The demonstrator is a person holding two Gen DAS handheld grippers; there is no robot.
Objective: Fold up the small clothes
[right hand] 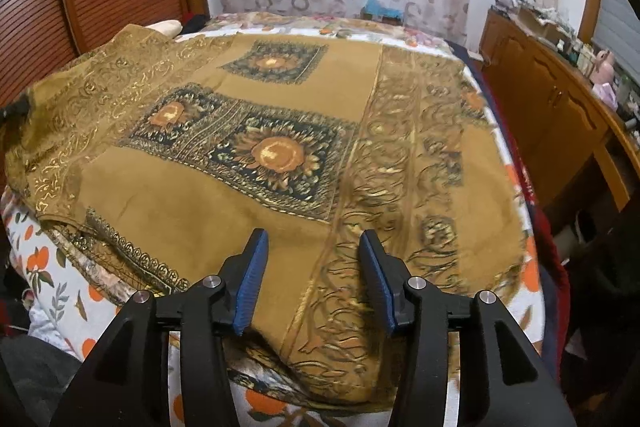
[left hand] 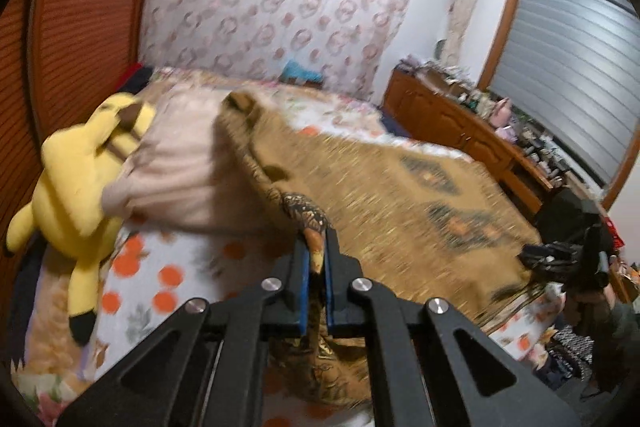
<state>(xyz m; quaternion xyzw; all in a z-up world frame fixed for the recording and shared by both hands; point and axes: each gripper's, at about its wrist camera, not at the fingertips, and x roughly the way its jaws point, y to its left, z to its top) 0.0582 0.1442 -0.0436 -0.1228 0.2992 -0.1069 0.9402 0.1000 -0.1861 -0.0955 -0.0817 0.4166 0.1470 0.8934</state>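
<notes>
Left wrist view: the left gripper point(left hand: 318, 247) has its blue pads clamped on a bunched edge of the scarf point(left hand: 380, 187), a thin brown cloth with gold scrollwork and dark flower squares, lifted off the bed point(left hand: 160, 267). The bedsheet is white with an orange fruit print. A yellow plush toy point(left hand: 72, 179) lies at the left, touching a pale pink pillow point(left hand: 176, 163) just beyond the raised fold. A wooden dresser point(left hand: 452, 119) crowded with small items stands by the window at right.

In the right wrist view the scarf point(right hand: 280, 147) lies spread flat across the bed point(right hand: 52, 267), its near hem wrinkled. The right gripper point(right hand: 314, 283) hovers over it, jaws apart and empty.
</notes>
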